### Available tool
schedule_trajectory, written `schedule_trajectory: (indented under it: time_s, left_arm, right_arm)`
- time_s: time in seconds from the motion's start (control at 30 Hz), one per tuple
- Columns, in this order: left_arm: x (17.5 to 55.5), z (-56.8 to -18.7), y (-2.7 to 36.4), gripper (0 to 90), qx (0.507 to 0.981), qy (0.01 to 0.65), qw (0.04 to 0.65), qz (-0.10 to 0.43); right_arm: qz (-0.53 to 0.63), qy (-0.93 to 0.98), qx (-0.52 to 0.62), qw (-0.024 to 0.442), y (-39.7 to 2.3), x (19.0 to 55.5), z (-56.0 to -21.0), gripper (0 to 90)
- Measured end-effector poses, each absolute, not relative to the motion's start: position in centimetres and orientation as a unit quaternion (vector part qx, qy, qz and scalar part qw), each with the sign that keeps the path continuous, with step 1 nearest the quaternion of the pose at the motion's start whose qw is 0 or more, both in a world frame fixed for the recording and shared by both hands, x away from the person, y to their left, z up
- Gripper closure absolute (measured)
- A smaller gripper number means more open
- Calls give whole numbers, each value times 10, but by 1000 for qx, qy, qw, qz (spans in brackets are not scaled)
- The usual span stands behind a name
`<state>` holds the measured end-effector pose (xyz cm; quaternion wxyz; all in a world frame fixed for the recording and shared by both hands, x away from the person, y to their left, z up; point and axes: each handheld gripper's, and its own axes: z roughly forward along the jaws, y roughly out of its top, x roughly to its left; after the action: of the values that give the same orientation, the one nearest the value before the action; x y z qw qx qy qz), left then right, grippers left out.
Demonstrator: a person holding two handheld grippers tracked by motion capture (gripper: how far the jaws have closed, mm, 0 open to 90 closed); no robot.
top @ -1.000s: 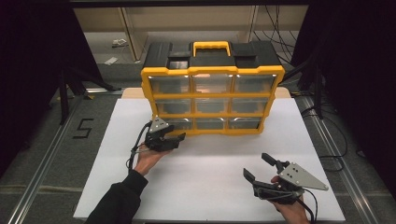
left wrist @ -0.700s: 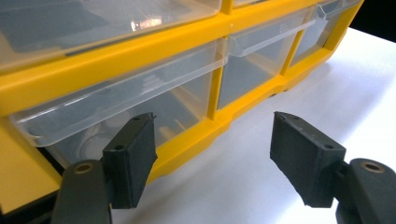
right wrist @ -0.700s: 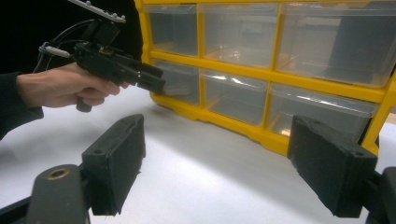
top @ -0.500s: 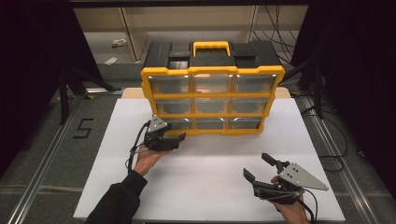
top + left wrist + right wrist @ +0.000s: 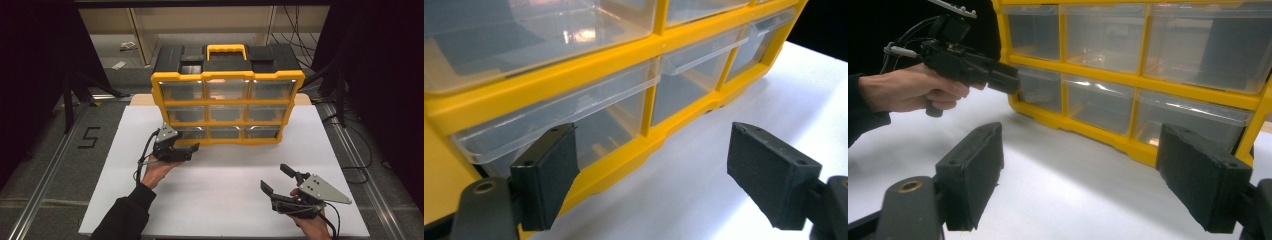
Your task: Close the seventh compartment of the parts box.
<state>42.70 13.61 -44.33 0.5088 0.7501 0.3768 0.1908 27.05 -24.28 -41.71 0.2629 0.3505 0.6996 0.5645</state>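
A yellow organizer (image 5: 227, 107) with 9 clear drawers stands upright at 12 o'clock on the white table (image 5: 220, 200). The left gripper (image 5: 192, 150) sits at its 7 o'clock corner, level with the bottom-left drawer (image 5: 564, 125); its jaws have just been opening and now stand wide, with nothing between them, one pad just beside the drawer's lip. That drawer looks pushed in or nearly so, though whether it is fully flush cannot be told. The right gripper (image 5: 275, 180) hovers well apart at 5 o'clock, jaws wide and empty. All drawers appear shut, so the drawer work seems either just finished or about to begin.
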Motion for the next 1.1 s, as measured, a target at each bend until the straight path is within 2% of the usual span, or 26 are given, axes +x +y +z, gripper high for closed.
schedule_trajectory:
  time_s: [1.1]
  left_arm:
    - [396, -419, 127, 174, 757, 330, 529, 197]
  right_arm:
    - [570, 695, 352, 260, -244, 271, -417, 200]
